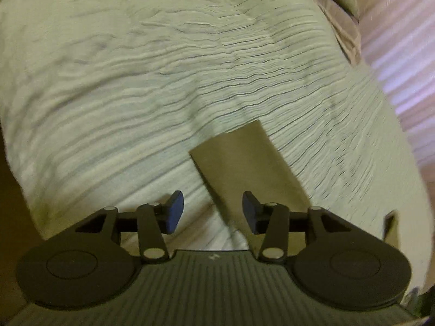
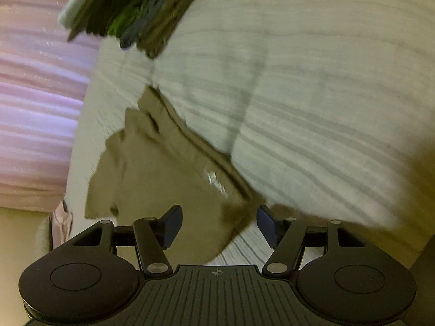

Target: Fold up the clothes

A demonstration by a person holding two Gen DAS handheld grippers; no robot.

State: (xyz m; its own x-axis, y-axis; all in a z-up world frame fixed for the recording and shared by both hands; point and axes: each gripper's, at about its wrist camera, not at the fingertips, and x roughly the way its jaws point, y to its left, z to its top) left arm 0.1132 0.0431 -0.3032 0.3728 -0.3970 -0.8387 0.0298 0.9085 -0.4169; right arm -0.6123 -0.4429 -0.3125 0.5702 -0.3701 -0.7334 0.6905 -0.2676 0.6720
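Centrally, an olive-brown garment lies on a bed covered by a pale ribbed bedspread; a small white logo shows near its edge, and one part of the bedspread overlaps it. In the left wrist view a flat strip of the same garment extends away over the bedspread. Left tool — fingers apart, holding nothing, above the strip. Right tool — fingers apart, empty, above the garment's near edge. A stack of folded dark and green clothes lies farther off on the bed. Pink pleated curtain beside the bed. Both views are motion-blurred.
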